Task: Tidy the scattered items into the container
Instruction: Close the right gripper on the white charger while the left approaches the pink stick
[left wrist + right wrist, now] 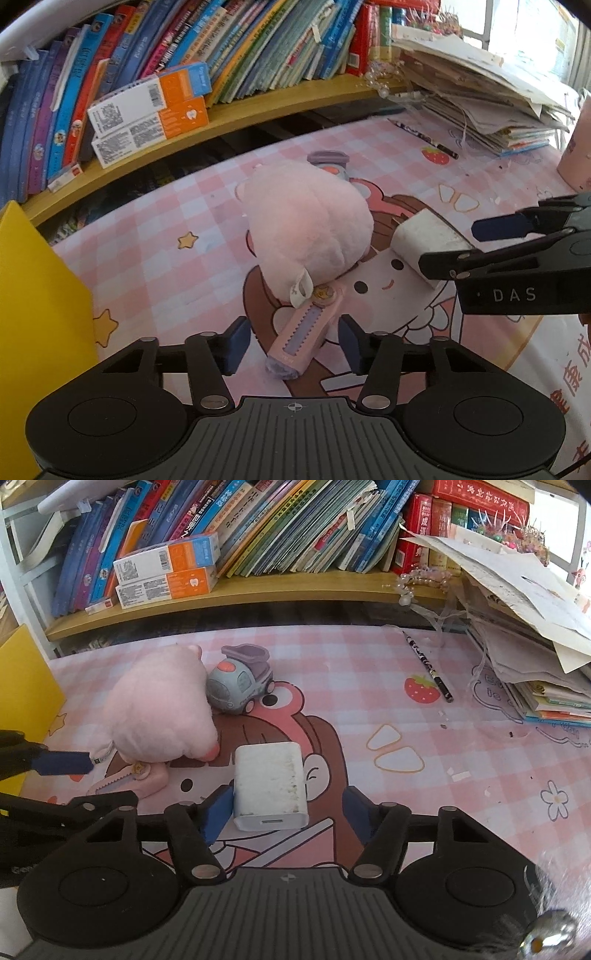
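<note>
Left tongs (pixel 293 345): spread around pink cutter (pixel 304 330), plush (pixel 306 225) overlapping it.
Right tongs (pixel 288 812): spread around white charger (pixel 269 782).

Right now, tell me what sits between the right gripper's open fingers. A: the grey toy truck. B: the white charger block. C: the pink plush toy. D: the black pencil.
B: in the right wrist view the white charger block lies on the mat between the spread fingers of the right gripper, while the plush toy, toy truck and pencil lie farther off.

"DAS" on right gripper (pixel 476 240) body
</note>
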Motion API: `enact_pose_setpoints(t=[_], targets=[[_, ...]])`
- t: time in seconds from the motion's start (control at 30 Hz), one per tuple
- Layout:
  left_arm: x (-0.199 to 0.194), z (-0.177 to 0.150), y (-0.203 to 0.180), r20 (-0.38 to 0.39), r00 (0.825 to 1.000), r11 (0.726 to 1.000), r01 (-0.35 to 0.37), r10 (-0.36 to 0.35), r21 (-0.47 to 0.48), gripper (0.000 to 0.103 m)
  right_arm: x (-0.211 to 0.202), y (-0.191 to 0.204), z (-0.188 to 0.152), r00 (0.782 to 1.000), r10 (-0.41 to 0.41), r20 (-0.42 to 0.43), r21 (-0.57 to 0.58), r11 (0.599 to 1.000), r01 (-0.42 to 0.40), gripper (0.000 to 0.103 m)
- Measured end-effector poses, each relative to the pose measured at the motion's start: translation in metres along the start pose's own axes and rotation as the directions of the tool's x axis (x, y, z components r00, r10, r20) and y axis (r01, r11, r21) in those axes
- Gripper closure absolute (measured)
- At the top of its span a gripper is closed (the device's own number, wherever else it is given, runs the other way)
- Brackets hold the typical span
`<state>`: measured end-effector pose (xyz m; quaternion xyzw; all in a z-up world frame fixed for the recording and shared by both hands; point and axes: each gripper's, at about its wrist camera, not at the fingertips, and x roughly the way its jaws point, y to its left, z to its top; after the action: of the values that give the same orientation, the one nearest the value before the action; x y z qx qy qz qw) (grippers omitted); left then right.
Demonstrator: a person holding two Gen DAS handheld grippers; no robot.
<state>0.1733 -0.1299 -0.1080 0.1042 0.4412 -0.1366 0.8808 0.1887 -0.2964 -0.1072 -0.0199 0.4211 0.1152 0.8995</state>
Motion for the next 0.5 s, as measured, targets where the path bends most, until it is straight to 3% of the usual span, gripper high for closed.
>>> enact_pose_setpoints(t=[0.23, 0.5], targets=[[0.001, -0.002, -0.005, -0.03, 0.999, 0.999, 0.039, -0.039, 0.01, 0.075, 0.008, 0.003, 0.004, 1.0, 0.01, -0.011, 0.009, 1.0, -0.01, 0.049], [0.001, -0.004, -0.005, -0.029, 0.998, 0.998, 0.055, -0.055, 0.003, 0.076, 0.015, 0.007, 0.003, 0.999, 0.01, -0.033, -0.009, 1.0, -0.01, 0.053]])
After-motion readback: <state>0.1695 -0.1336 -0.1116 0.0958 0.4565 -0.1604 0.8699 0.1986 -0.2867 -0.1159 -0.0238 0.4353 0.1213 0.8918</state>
